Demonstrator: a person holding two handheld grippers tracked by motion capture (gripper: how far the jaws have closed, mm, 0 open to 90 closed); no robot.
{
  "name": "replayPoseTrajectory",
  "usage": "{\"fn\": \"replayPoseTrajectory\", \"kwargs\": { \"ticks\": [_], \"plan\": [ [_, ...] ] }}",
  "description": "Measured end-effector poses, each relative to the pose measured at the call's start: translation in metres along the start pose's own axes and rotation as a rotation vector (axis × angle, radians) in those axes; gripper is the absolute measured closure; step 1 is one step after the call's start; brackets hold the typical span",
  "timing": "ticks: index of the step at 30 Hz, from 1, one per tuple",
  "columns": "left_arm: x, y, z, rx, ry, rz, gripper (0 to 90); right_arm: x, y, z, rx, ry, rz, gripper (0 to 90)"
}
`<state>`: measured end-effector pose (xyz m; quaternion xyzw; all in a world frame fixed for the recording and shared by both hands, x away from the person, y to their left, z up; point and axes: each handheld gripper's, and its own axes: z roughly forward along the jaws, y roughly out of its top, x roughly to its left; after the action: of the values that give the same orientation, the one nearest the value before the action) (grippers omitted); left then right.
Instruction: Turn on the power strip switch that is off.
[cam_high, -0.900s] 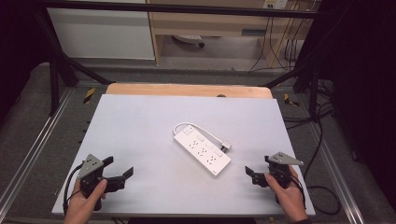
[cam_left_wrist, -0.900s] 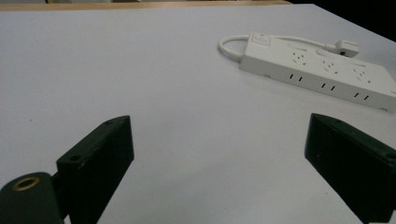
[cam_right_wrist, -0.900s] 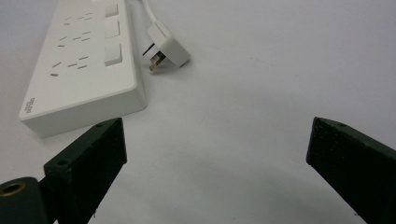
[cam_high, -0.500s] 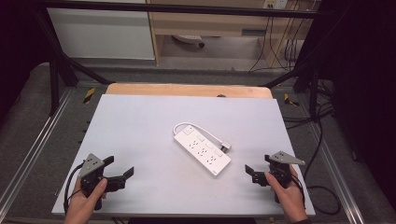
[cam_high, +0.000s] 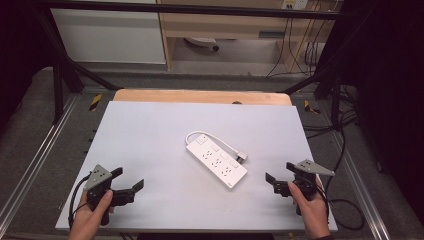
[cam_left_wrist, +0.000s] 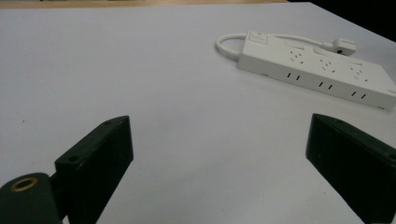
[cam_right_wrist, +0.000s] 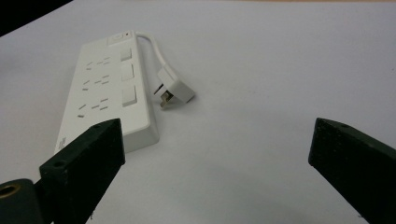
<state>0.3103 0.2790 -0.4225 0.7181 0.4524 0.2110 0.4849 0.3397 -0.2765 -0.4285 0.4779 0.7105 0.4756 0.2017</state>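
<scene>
Fingers on both of your grippers stand spread wide with nothing between them. Your left gripper (cam_high: 125, 182) sits low over the near left corner of the white surface (cam_high: 150, 130), held in your left hand (cam_high: 92, 212), and its fingers (cam_left_wrist: 95, 161) aim across the bare sheet toward the middle. Your right gripper (cam_high: 282, 176) hovers at the near right edge in your right hand (cam_high: 310, 207), with its fingers (cam_right_wrist: 84, 165) likewise released.

Between the two, a little nearer your right side, lies the white power strip (cam_high: 216, 160), flat on the surface and set on a diagonal, its switch end pointing away from you and to the left. Its short cable (cam_high: 220, 141) loops out of that far end and runs back along the strip's right flank, ending in the plug (cam_high: 241, 157), which rests on the surface just beside the strip's body. In the right gripper view the plug (cam_right_wrist: 175, 91) lies on its side with its prongs turned toward the strip (cam_right_wrist: 109, 91). Neither gripper touches the strip; both are well apart from it.
</scene>
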Motion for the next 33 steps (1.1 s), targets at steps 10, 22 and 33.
{"fn": "replayPoseTrajectory", "kwargs": {
  "ticks": [10, 22, 33],
  "plan": [
    [0.001, -0.001, 0.003, 0.016, 0.017, -0.003, 7.5, -0.003, 0.005, -0.002, -0.038, 0.004, 0.029, 3.3],
    [-0.001, -0.001, 0.003, 0.023, 0.012, 0.018, 6.7, 0.011, 0.021, 0.0, -0.061, 0.02, -0.04, 2.9],
    [-0.001, -0.002, 0.003, 0.026, 0.003, 0.015, 6.6, 0.022, 0.032, -0.003, -0.087, 0.054, -0.051, 2.5]
  ]
}}
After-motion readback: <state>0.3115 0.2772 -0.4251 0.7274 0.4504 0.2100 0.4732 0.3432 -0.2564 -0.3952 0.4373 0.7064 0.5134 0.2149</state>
